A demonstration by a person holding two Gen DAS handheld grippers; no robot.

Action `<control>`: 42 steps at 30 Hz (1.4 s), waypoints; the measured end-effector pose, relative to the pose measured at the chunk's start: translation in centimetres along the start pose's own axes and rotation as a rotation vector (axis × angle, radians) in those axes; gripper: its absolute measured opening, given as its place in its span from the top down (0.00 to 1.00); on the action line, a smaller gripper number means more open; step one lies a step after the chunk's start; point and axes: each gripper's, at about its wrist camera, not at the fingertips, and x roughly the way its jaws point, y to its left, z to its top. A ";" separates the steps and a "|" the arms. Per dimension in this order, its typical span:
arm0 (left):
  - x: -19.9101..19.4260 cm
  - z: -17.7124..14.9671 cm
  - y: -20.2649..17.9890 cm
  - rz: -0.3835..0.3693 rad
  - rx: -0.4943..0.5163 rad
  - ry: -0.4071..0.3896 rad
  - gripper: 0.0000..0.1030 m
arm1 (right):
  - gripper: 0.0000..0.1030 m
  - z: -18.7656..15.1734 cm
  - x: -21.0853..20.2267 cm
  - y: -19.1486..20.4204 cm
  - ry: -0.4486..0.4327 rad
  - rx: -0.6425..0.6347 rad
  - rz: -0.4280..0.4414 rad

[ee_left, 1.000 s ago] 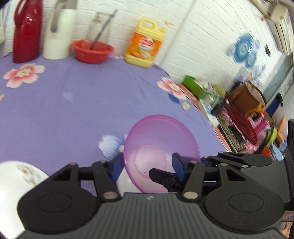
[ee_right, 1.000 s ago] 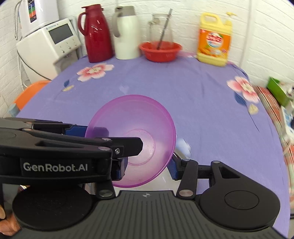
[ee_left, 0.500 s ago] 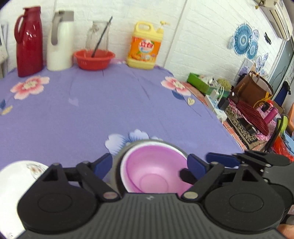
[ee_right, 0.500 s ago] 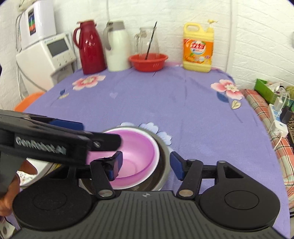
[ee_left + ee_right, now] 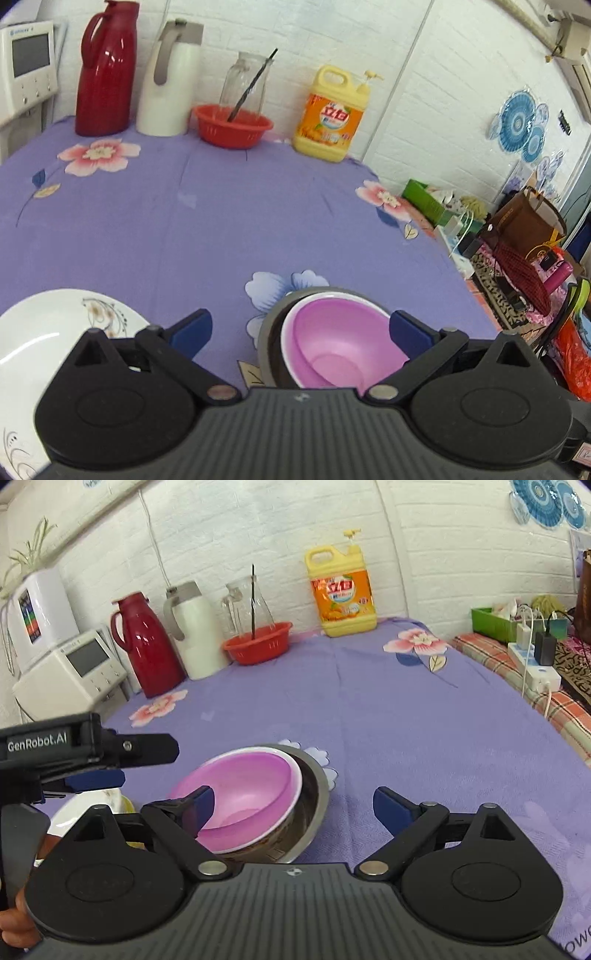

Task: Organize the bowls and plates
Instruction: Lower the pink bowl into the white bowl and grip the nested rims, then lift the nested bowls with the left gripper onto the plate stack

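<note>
Pink bowl (image 5: 341,341): it is set inside a white bowl (image 5: 291,771), and both are set inside a metal bowl (image 5: 316,794). This is seen low in the middle of both views. The bowls look nested so that less room is taken.

Tilt: the pink bowl is tipped a little and is not sat flat in the stack. It may need a small push to be settled.

Left gripper (image 5: 299,326): its fingers are spread wide and nothing is held. The blue pads are kept on each side of the stack, not touching it.

Right gripper (image 5: 293,806): its fingers are spread wide too and nothing is held. One pad is seen in front of the pink bowl's rim; a touch cannot be told.

Plate (image 5: 40,332): a white plate with a flower print is seen at the lower left of the left view, near the stack. It is judged to be left to sort.

Bench (image 5: 221,221): it is covered with a purple flower cloth.

Far things: a red jug (image 5: 105,70), a white jug (image 5: 168,79), a red basket (image 5: 232,125) and a yellow bottle (image 5: 332,118) are lined up by the wall at the top, well apart from the stack.

In the way: nothing is seen between the plate and the stack but the left gripper itself.
</note>
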 end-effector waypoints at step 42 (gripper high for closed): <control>8.5 0.0 -0.2 -0.044 0.225 0.291 0.02 | 0.00 -2.0 4.5 1.2 0.088 -0.012 0.001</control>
